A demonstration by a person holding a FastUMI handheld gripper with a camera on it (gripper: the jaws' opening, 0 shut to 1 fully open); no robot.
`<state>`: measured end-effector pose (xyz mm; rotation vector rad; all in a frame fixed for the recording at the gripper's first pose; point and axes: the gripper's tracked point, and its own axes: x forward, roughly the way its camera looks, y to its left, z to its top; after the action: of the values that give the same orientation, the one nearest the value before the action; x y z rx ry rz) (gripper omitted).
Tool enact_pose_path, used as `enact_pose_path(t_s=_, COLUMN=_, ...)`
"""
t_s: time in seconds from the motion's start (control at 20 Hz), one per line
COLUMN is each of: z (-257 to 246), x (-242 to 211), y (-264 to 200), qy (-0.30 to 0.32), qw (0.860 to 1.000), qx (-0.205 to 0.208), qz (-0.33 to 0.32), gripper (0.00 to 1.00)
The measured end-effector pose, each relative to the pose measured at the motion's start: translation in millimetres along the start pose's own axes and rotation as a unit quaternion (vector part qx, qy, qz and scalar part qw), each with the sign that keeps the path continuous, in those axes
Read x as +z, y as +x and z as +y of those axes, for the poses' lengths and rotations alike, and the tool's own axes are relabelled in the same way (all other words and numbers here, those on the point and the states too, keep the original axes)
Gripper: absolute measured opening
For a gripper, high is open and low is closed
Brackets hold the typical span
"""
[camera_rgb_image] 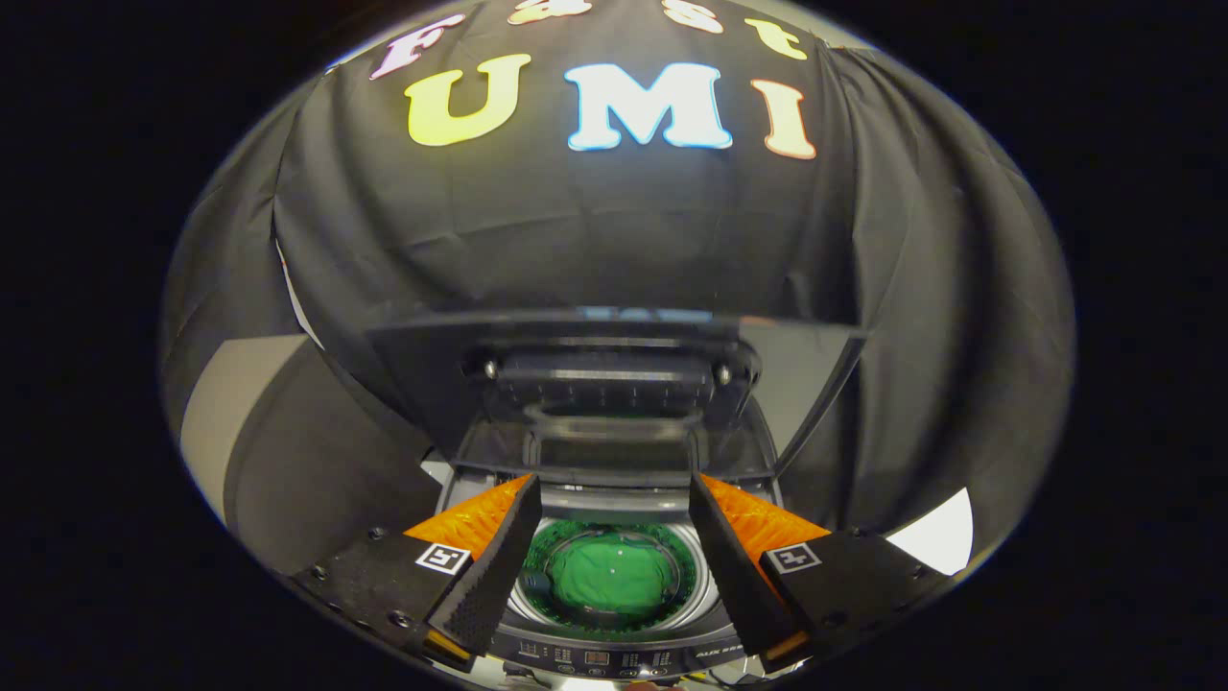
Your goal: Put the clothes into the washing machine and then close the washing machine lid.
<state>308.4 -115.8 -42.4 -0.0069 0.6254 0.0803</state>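
I read the scene as dim overall, with fisheye curvature bending the booth wall (pixel 614 230) strongly toward its outer folds. The raised washing machine lid (pixel 614 374) carries a faint reflection along its upper rim. Below the lid, the drum (pixel 705 576) is lit and sharp, its green clothes (pixel 612 574) showing a small glare spot. My gripper (pixel 614 494) fingers stand apart, evenly lit, slightly soft nearest me.

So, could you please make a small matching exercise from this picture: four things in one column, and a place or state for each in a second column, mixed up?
Things:
1. lid
2. green cloth
3. hand-held gripper
4. control panel

Place or state:
A. lying down in the drum
B. raised, standing open behind the drum
C. open, fingers apart above the drum
D. on the washer's near edge, just before the drum

Pairs: 1-B, 2-A, 3-C, 4-D
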Motion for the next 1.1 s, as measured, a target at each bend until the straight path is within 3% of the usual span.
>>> enact_pose_path(t_s=0.35, z=14.2, x=74.4, y=-11.3, qy=-0.020, qw=0.999, qx=0.009, qz=-0.047, gripper=0.96)
enact_pose_path(t_s=0.65, z=19.5, x=126.6, y=14.0, qy=-0.004, qw=0.999, qx=0.017, qz=-0.035, gripper=0.96)
enact_pose_path(t_s=0.9, z=26.5, x=125.7, y=56.1, qy=-0.006, qw=0.999, qx=0.023, qz=0.039, gripper=0.97)
enact_pose_path(t_s=1.1, z=21.9, x=109.9, y=77.8, qy=-0.015, qw=0.997, qx=0.004, qz=0.080, gripper=0.97)
